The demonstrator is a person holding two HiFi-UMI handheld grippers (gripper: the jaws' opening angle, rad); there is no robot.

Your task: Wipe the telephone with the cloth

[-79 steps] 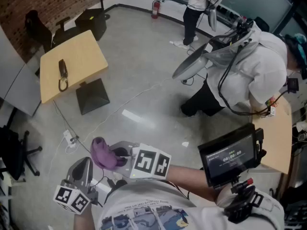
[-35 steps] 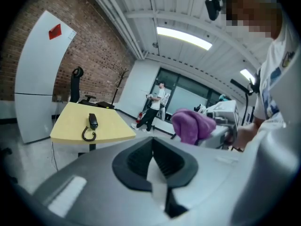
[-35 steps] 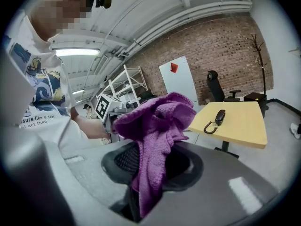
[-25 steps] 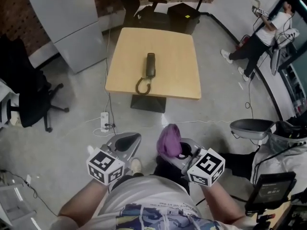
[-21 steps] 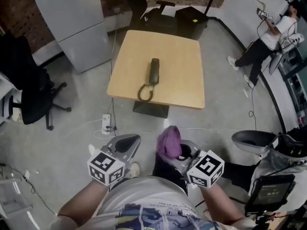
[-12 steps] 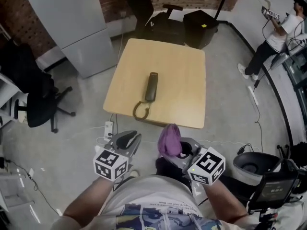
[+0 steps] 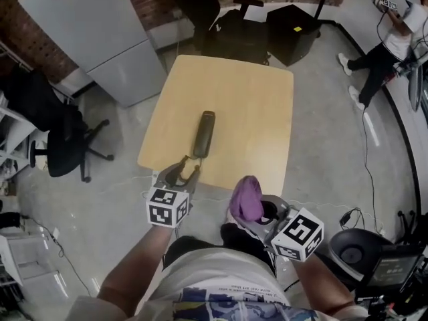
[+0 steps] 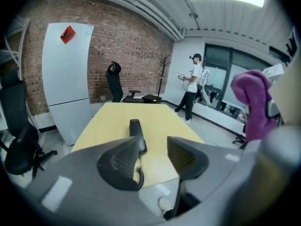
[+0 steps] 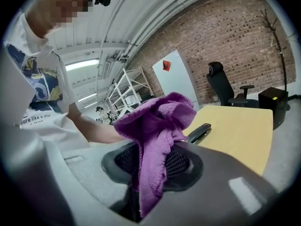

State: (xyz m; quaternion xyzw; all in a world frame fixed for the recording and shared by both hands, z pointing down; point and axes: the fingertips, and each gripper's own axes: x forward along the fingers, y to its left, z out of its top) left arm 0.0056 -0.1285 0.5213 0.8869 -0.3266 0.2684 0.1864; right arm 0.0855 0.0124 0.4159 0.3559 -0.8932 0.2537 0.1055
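A dark telephone handset [image 7: 204, 134] lies on the square wooden table [image 7: 247, 112], its coiled cord trailing to the near edge. My left gripper [image 7: 179, 174] hovers at that near edge, just short of the handset. Its jaws have just been opening and stand apart with nothing between them. In the left gripper view the telephone [image 8: 135, 128] shows beyond the left gripper [image 8: 153, 145]. My right gripper [image 7: 257, 209] is off the table's near side, shut on a bunched purple cloth [image 7: 246, 198]. The right gripper view shows the cloth [image 9: 157, 126] pinched in the right gripper [image 9: 150, 161], with the telephone [image 9: 200, 132] behind.
A black office chair [image 7: 60, 146] stands left of the table and a pale grey cabinet [image 7: 93, 32] at the back left. Black cases and a chair [image 7: 287, 25] sit behind the table. A person [image 7: 394, 25] stands at the far right. A small monitor [image 7: 394, 266] is at the lower right.
The table has come closer. My left gripper has moved forward and down to the table's near edge and its jaws have opened. The right gripper has advanced with the cloth still in it.
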